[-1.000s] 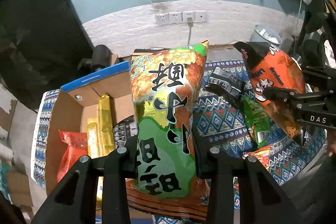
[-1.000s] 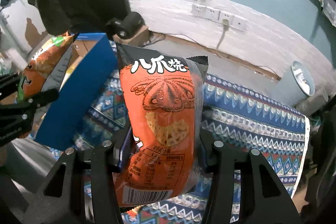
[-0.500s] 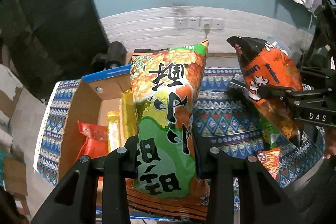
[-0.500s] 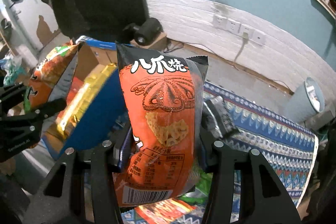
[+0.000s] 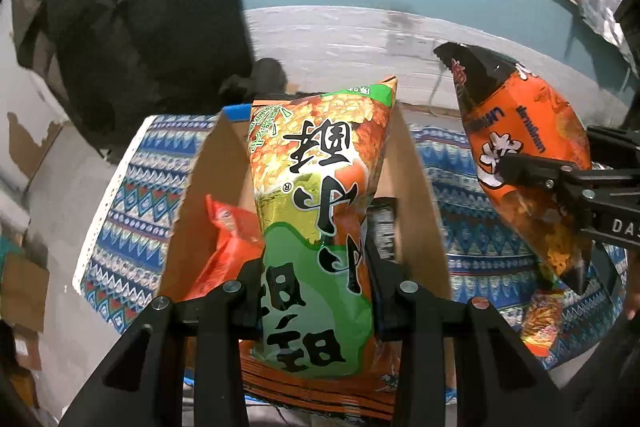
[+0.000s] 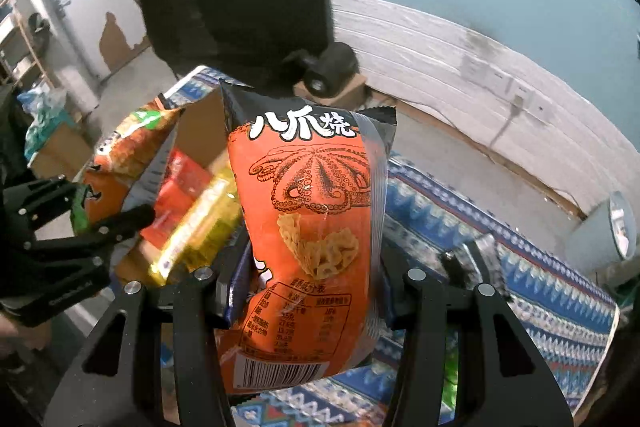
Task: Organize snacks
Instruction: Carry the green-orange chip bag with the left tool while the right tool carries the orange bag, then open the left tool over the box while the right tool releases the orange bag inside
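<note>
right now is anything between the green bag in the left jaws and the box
Nothing visible blocks it. The green snack bag hangs over the open cardboard box, which already holds a red packet on its left side.

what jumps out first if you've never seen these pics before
Two big snack bags fill the views: a green and orange bag clamped upright in the left tool, and an orange octopus bag clamped in the right tool. Behind the green and orange bag sits an open cardboard box on a blue patterned cloth, already holding a red packet; the right view also shows yellow packets inside.
</note>
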